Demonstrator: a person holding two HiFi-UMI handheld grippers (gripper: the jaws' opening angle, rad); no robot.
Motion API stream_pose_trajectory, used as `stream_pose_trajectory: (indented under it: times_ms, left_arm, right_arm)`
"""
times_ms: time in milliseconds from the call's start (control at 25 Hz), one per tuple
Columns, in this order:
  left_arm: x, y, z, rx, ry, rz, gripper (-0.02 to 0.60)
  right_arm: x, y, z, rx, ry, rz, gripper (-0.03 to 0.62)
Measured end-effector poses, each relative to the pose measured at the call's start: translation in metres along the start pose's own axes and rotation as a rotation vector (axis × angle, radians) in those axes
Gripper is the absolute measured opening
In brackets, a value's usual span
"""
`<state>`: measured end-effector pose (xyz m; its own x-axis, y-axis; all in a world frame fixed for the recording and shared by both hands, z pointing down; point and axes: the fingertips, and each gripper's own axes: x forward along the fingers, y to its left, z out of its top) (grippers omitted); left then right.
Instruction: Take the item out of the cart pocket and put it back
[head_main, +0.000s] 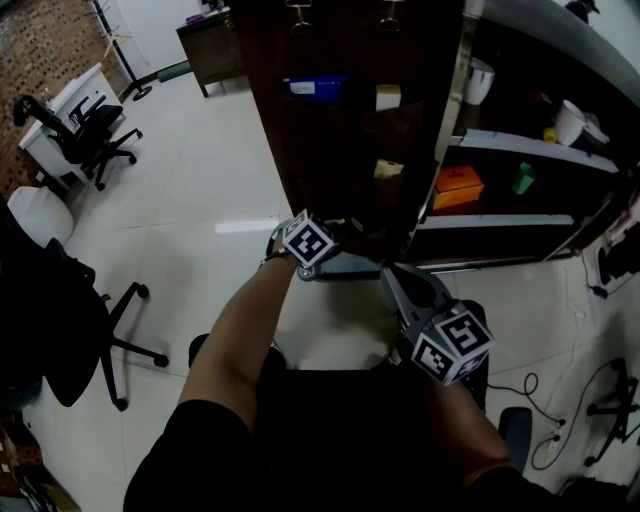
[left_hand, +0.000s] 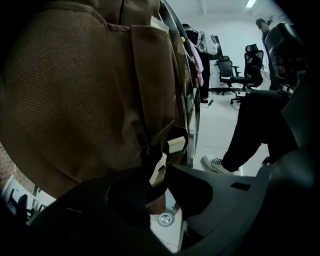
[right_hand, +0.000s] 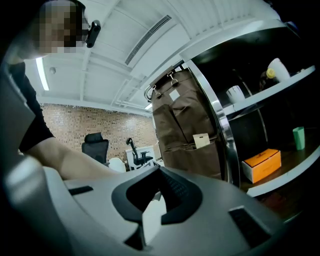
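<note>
This looks like an office or open workroom. Black swivel chairs (head_main: 100, 135) stand by a white desk (head_main: 62, 110) against a brick wall (head_main: 40, 40), on a glossy pale tiled floor (head_main: 200, 190). A strip light (right_hand: 42, 75) runs along the white ceiling. Cables (head_main: 560, 425) trail over the floor beside a shelved cart (head_main: 530, 150) hung with a brown fabric bag (left_hand: 90, 90).

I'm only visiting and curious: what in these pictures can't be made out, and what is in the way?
Left gripper view: whether the left gripper clamps the cream piece at its tips or only the brown pocket fabric; shadow and its body hide it.
Head view: what the items in the cart pockets are; too dark.
Right gripper view: print on the orange box; too small.
</note>
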<state>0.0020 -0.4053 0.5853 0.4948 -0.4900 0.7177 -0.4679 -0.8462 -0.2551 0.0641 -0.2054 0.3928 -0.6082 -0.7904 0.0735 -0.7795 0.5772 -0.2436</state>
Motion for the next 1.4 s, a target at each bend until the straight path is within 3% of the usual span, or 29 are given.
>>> stream_pose_trajectory:
  times_ms: [280,400,800,1160,1400]
  left_arm:
    - [0.011,0.002,-0.003,-0.084,-0.028,0.029,0.1]
    - [0.009,0.001,0.0,-0.073,-0.043,0.038,0.086]
    - [-0.024,0.017,0.021,-0.167,-0.159,0.092,0.048]
    - [-0.098,0.022,0.065,-0.329,-0.348,0.114,0.046]
    - [-0.172,0.025,0.096,-0.333,-0.443,0.144,0.046]
  right_arm:
    - [0.003,0.0,0.002,-0.002,-0.008,-0.01,0.014]
    - [0.002,-0.001,0.001,-0.002,-0.006,-0.011,0.014]
    - [-0.001,0.002,0.001,-0.003,-0.006,0.003,0.014]
    - [-0.005,0.012,0.011,-0.023,-0.03,0.017,0.014]
    - [-0.008,0.02,0.014,-0.038,-0.038,0.025,0.014]
